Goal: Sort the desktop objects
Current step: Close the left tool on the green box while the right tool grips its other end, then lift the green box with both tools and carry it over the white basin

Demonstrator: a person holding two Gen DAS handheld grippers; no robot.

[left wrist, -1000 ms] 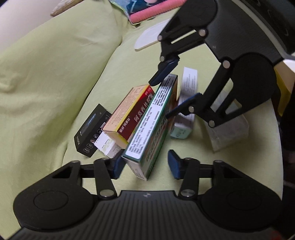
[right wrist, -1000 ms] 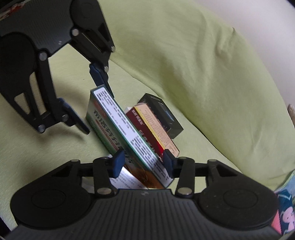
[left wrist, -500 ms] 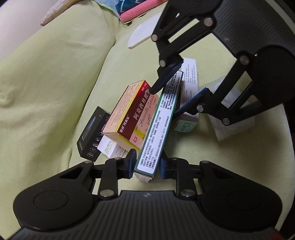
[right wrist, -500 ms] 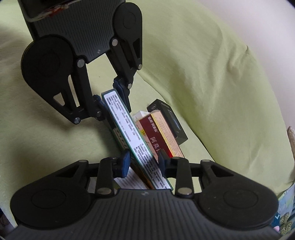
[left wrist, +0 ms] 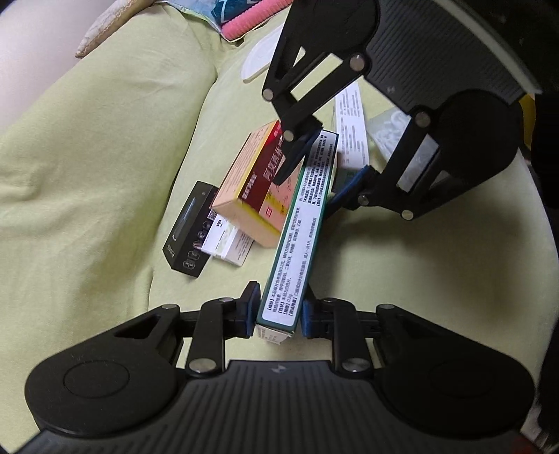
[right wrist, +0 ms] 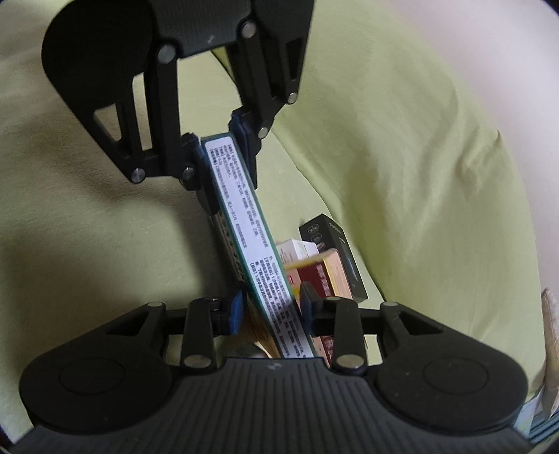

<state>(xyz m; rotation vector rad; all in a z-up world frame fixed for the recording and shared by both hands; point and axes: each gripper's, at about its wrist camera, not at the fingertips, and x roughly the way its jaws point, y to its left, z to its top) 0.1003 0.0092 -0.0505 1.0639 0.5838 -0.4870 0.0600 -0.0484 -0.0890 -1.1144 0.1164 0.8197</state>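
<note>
A long green and white medicine box (left wrist: 304, 223) is held at both ends, tilted up above the pile. My left gripper (left wrist: 277, 312) is shut on its near end in the left wrist view. My right gripper (left wrist: 307, 188) is shut on its far end there. In the right wrist view the box (right wrist: 244, 223) runs from my right gripper (right wrist: 270, 307) up to my left gripper (right wrist: 230, 188). Beside it lie a red and yellow box (left wrist: 258, 188), a small white box (left wrist: 229, 244) and a black box (left wrist: 188, 234).
Everything rests on a light green cloth (left wrist: 104, 157) with a raised fold to the left. Behind the pile are a white printed box (left wrist: 351, 122), a clear packet (left wrist: 387, 129), a white oval piece (left wrist: 258, 59) and a pink item (left wrist: 251, 21).
Both grippers went from open around the green box to shut on it. The box has since come up off the pile, away from the red and yellow box.
</note>
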